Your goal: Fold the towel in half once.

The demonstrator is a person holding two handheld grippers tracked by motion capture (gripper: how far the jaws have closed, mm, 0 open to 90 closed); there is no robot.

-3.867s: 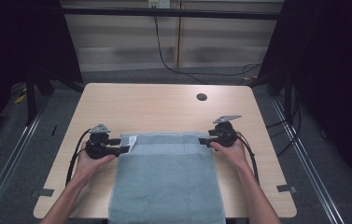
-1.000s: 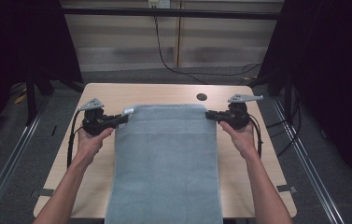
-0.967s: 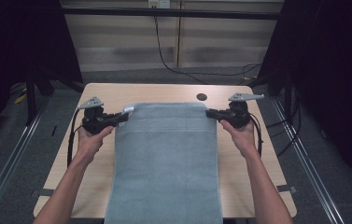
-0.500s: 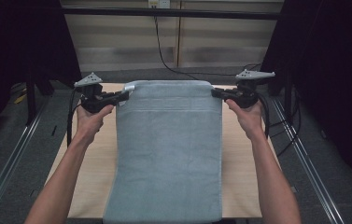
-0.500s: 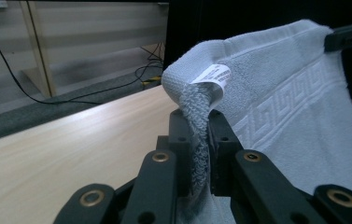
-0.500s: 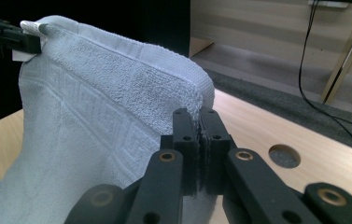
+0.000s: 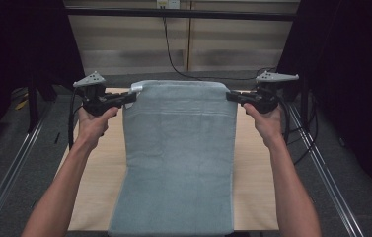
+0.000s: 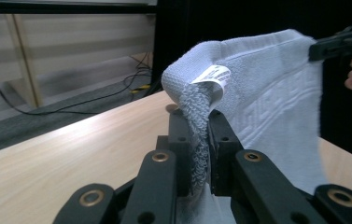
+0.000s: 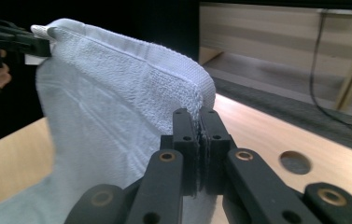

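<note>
The wooden table [image 7: 257, 163] spreads under me, pale and bare along both side edges, with a small round hole [image 9: 295, 162] near its far right corner. Over its middle hangs the grey towel [image 7: 178, 153], the biggest thing I hold: its top edge is stretched level between my two hands, raised above the far edge of the table, and the cloth falls from there toward the near edge, where its lower part drapes over the front of the table. A woven band runs across it just under the top hem.

My left gripper [image 7: 127, 98] clamps the towel's top left corner; in the left gripper view [image 8: 197, 154] the jaws stand narrow with the folded terry pinched tight between them, and a white care label [image 8: 211, 77] curls out of the hem just above the pinch. My right gripper [image 7: 233, 96] clamps the top right corner; in the right gripper view [image 9: 198, 149] the jaws are nearly together with only a thin edge of cloth squeezed between them. A black cable [image 7: 71, 123] trails from my left gripper, beside the wrist.
</note>
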